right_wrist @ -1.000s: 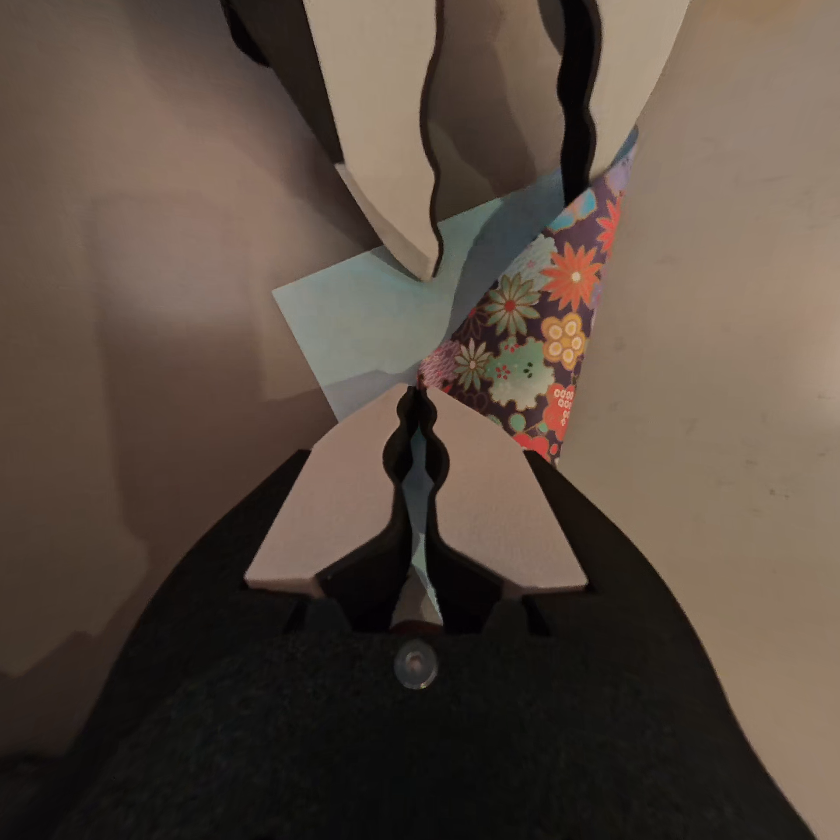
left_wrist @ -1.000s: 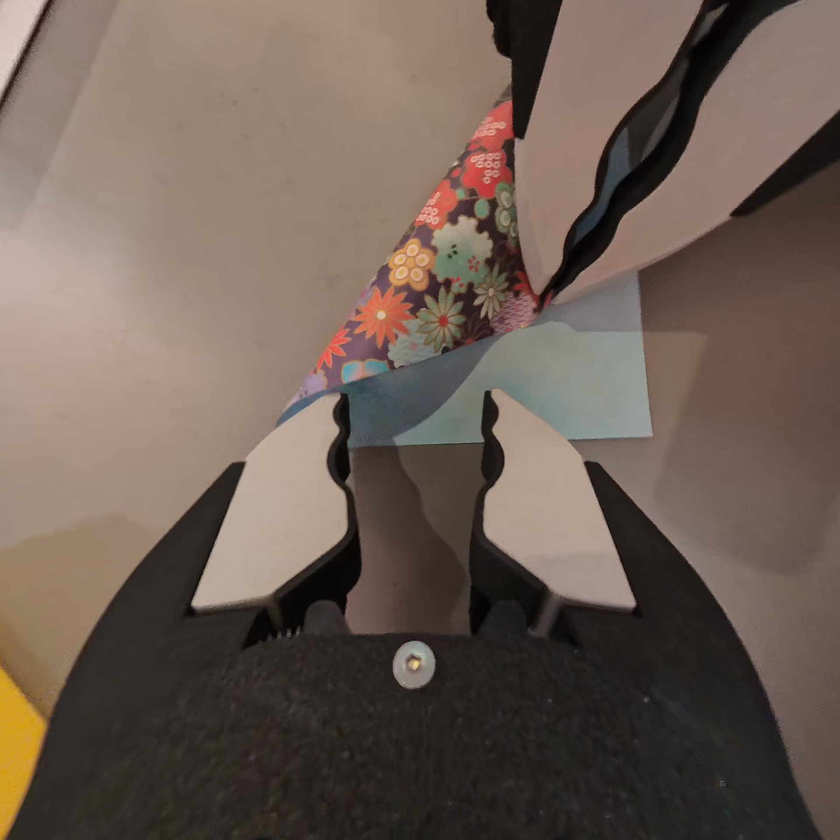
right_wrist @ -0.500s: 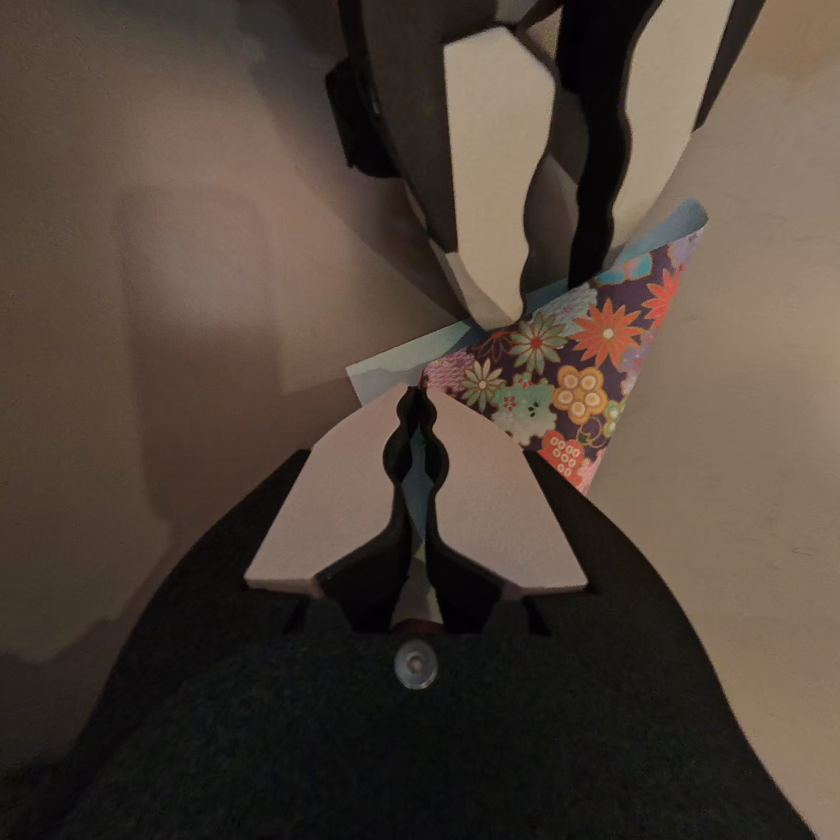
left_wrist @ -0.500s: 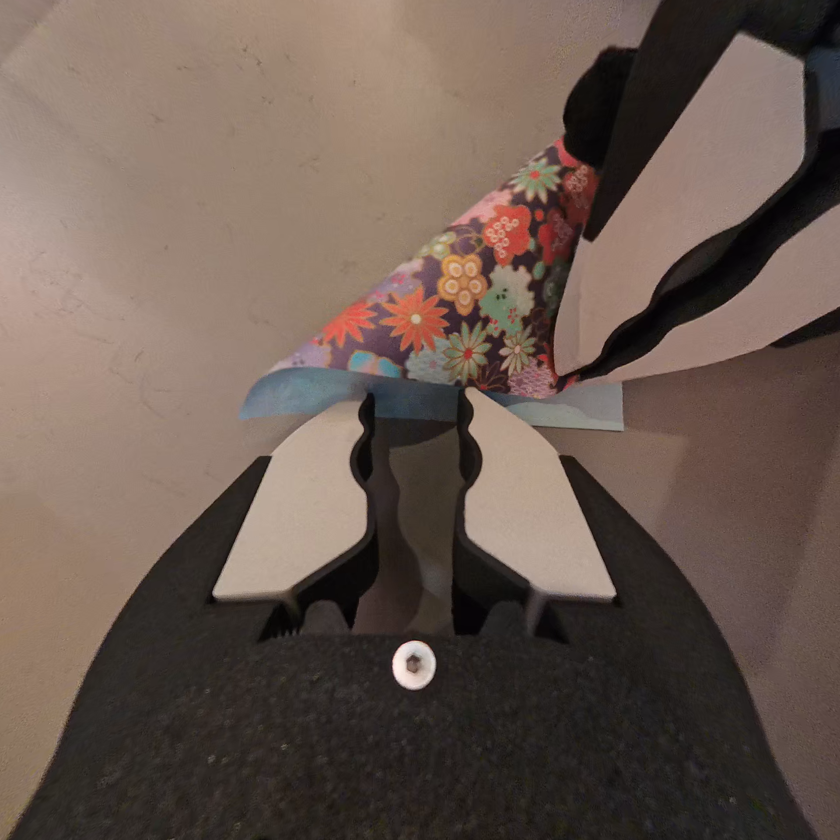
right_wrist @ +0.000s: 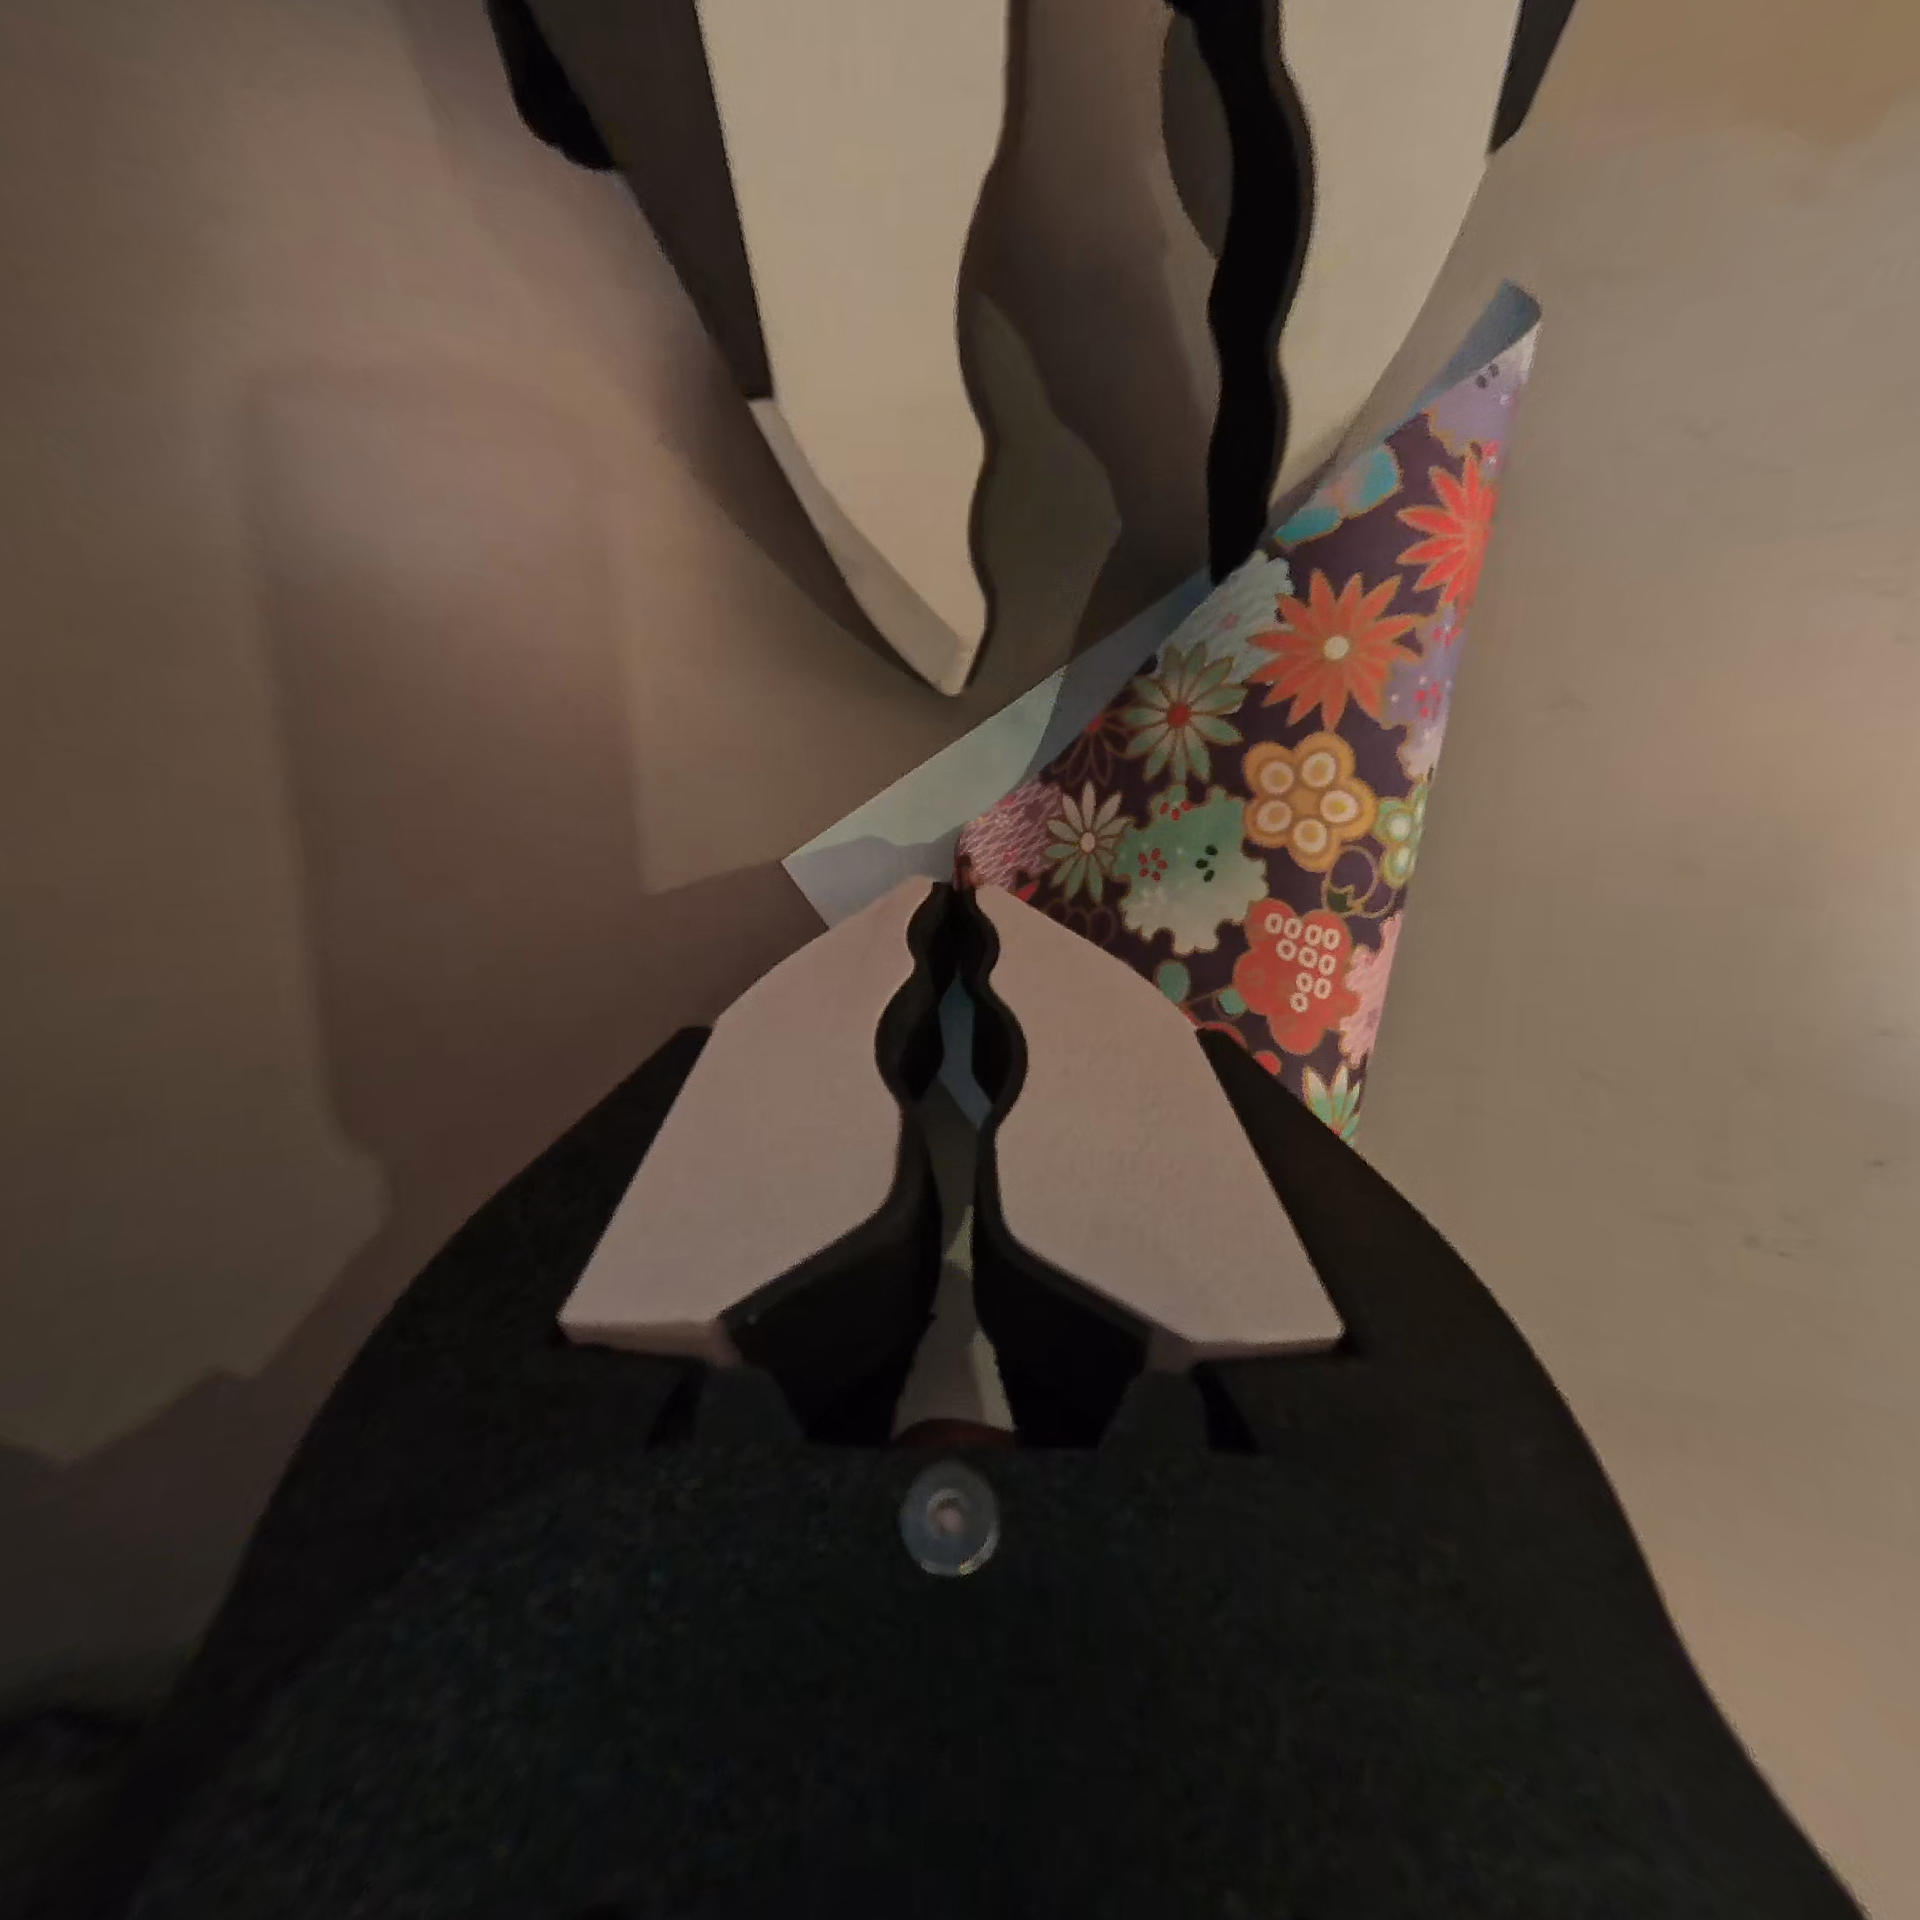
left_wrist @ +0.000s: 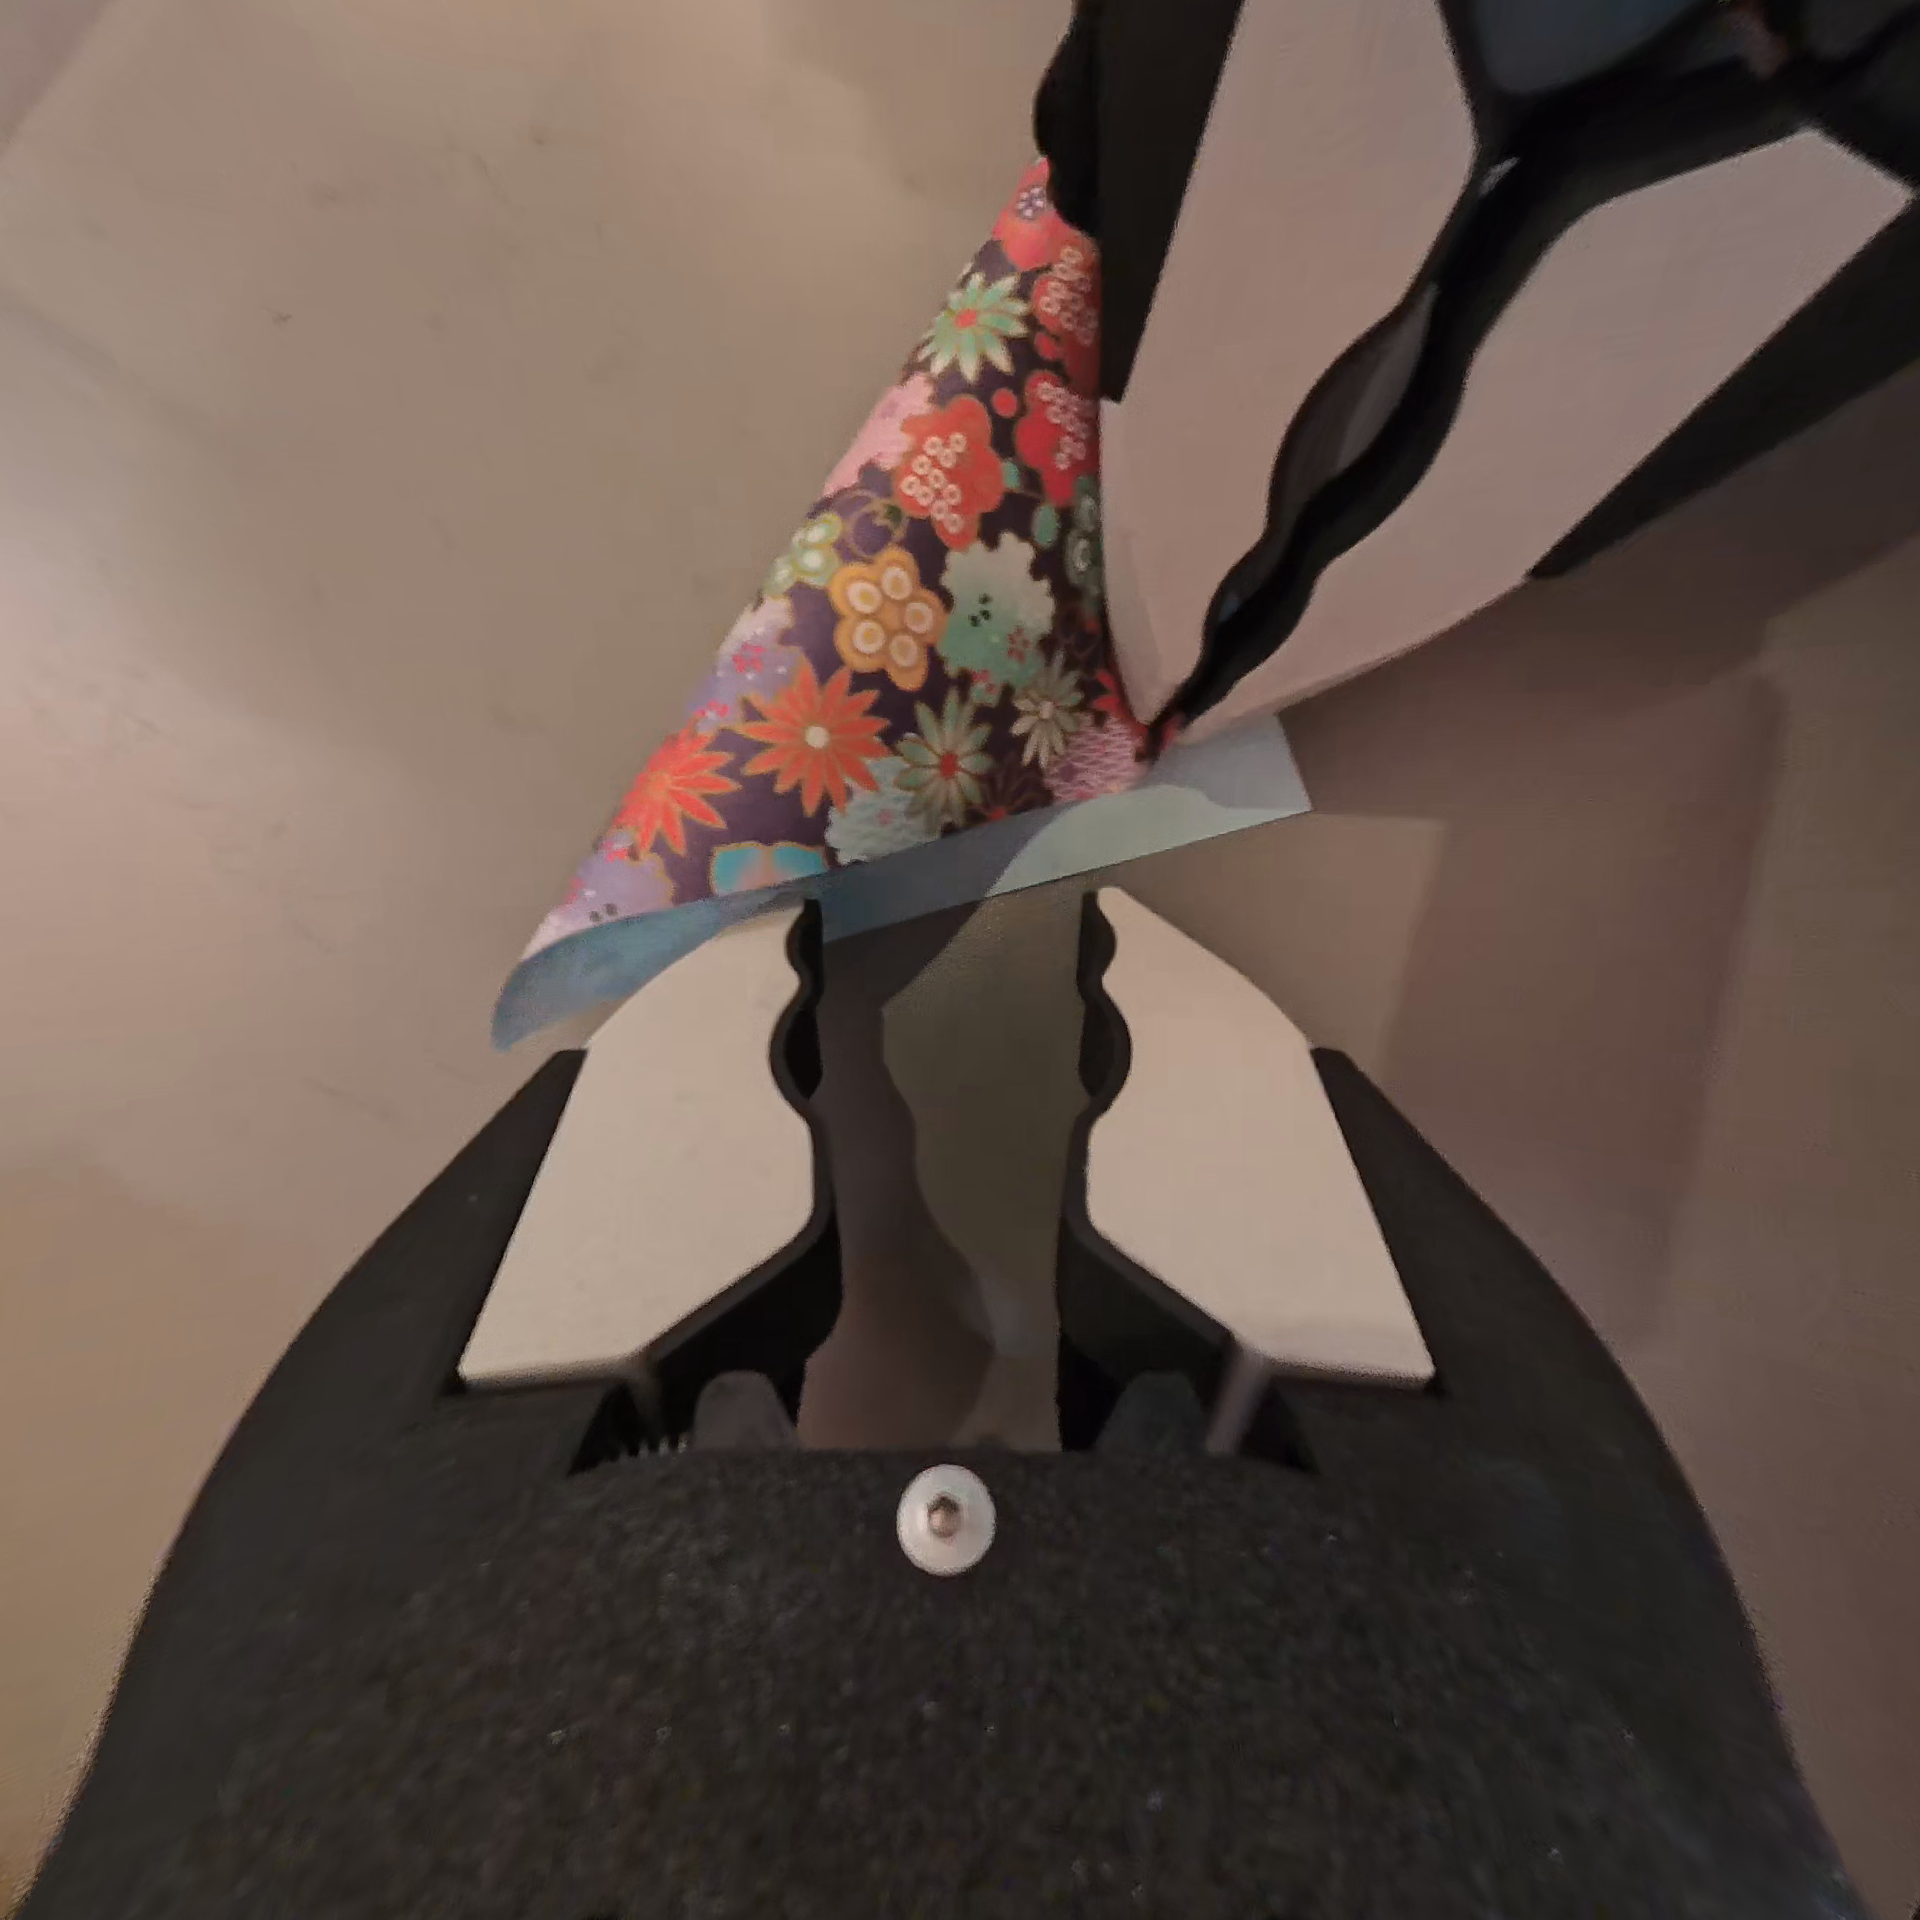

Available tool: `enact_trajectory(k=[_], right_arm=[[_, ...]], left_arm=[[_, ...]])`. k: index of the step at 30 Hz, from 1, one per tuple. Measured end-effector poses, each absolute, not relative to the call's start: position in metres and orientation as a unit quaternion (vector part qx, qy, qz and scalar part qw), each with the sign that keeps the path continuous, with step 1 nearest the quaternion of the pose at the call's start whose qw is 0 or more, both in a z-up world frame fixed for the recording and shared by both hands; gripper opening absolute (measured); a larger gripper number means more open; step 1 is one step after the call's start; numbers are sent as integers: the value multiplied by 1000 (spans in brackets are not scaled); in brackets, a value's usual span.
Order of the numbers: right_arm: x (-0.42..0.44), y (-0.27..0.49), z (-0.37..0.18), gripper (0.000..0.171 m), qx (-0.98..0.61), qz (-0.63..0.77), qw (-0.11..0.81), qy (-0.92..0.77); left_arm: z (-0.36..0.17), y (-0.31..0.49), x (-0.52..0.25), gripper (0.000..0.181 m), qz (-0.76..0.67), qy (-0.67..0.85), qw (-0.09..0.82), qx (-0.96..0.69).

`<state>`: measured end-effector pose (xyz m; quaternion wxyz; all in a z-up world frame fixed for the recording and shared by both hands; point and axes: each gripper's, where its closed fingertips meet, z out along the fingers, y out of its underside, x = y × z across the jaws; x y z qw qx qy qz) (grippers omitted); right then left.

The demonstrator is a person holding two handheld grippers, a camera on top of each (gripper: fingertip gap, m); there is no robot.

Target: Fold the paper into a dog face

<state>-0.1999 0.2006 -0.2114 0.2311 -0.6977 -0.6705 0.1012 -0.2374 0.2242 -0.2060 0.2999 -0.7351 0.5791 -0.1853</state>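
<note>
The paper is floral on one side [left_wrist: 883, 644] and light blue on the other [left_wrist: 1143, 821]. It lies on the beige table [left_wrist: 312, 520], with one flap lifted and curled over so the floral side faces me. My right gripper [right_wrist: 951, 894] is shut on the tip of the lifted flap. In the left wrist view the right gripper [left_wrist: 1174, 717] comes in from the upper right. My left gripper [left_wrist: 948, 914] is open and empty, its tips at the paper's near blue edge. In the right wrist view the left gripper [right_wrist: 1091, 613] hangs above the paper [right_wrist: 1247, 810].
The beige table [right_wrist: 1662, 935] spreads bare around the paper, with the grippers' shadows on it. The two grippers face each other closely over the paper.
The left gripper's jaws narrowed half a second ago and have widened again. The floral flap stands steeper than half a second ago. The right gripper has stayed shut on the flap.
</note>
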Motion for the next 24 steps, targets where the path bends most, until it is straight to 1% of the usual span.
enact_trajectory(k=[1, 3, 6, 8, 10, 13, 16, 24], right_arm=[[-200, 201, -211, 0, -696, 109, 228, -673], [-201, 201, -211, 0, -690, 128, 226, -675], [-202, 203, -212, 0, -690, 145, 228, -672], [-202, 204, -212, 0, -685, 150, 226, -676], [-201, 204, -212, 0, -681, 147, 220, -682], [-198, 208, -211, 0, -683, 128, 219, -685], [-200, 207, -205, 0, -685, 141, 230, -677], [-198, 199, -201, 0, -693, 155, 237, -663]], left_arm=[[-207, 225, -236, 46, -188, 580, 298, -735], [-208, 226, -234, 44, -196, 580, 298, -732], [-209, 220, -230, 29, -217, 592, 280, -724], [-209, 221, -230, 29, -219, 594, 277, -723], [-209, 224, -230, 24, -219, 587, 275, -729], [-209, 232, -231, 11, -201, 581, 281, -737], [-209, 237, -232, 0, -186, 573, 290, -744], [-210, 236, -233, 0, -171, 564, 298, -751]])
